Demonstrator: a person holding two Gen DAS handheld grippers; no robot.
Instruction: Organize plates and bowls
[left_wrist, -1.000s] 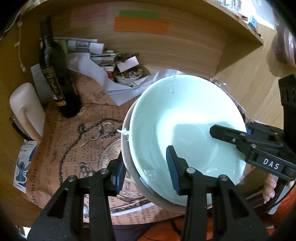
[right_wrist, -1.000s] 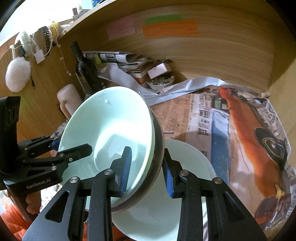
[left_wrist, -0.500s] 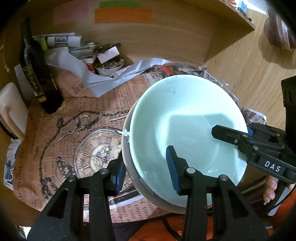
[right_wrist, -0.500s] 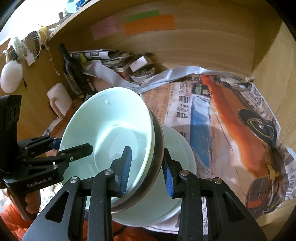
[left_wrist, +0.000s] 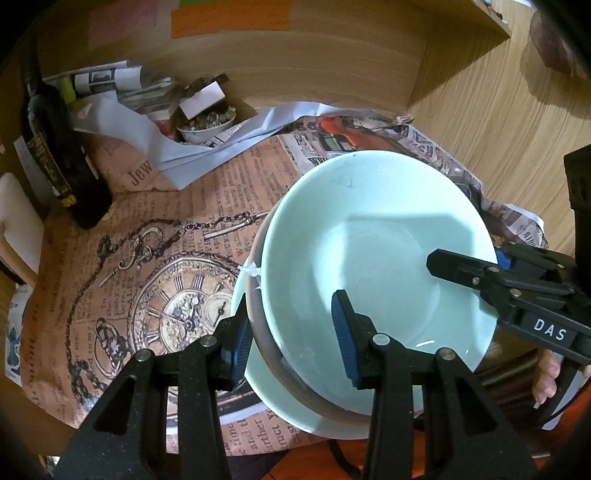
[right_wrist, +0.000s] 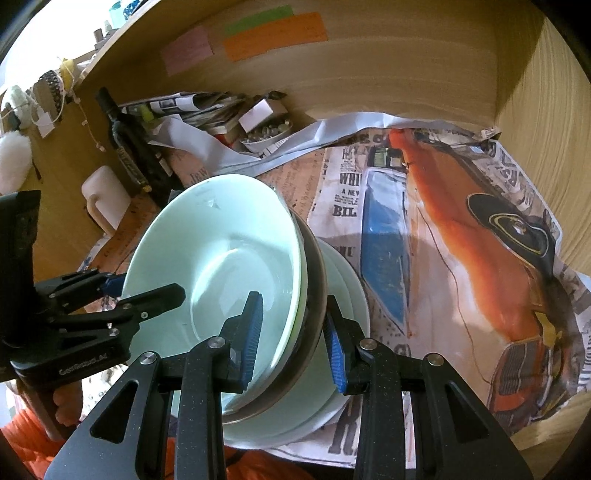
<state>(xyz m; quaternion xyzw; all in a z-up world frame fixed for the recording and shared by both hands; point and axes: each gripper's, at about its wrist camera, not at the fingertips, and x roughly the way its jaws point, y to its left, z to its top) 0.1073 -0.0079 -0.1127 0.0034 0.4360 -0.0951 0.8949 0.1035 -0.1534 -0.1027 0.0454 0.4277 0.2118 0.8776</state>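
Note:
A pale green bowl (left_wrist: 376, 243) nests inside a dark-rimmed bowl (right_wrist: 314, 280); both are held over a pale green plate (left_wrist: 273, 395) on the newspaper. My left gripper (left_wrist: 291, 332) is shut on the stacked bowls' left rim. My right gripper (right_wrist: 291, 343) is shut on their right rim, and shows in the left wrist view (left_wrist: 480, 273). The left gripper shows in the right wrist view (right_wrist: 140, 291). The plate also shows in the right wrist view (right_wrist: 351, 295) under the bowls.
A dark wine bottle (left_wrist: 55, 155) and a white mug (right_wrist: 103, 199) stand at the left. A small bowl of bits (left_wrist: 207, 125) and paper clutter sit at the back wall. Newspaper (right_wrist: 461, 229) covers the shelf floor; wooden walls close the back and right.
Both grippers have carried the stacked bowls right and down, over the pale green plate. The bottle and mug have slid left in view. Both grips are unchanged.

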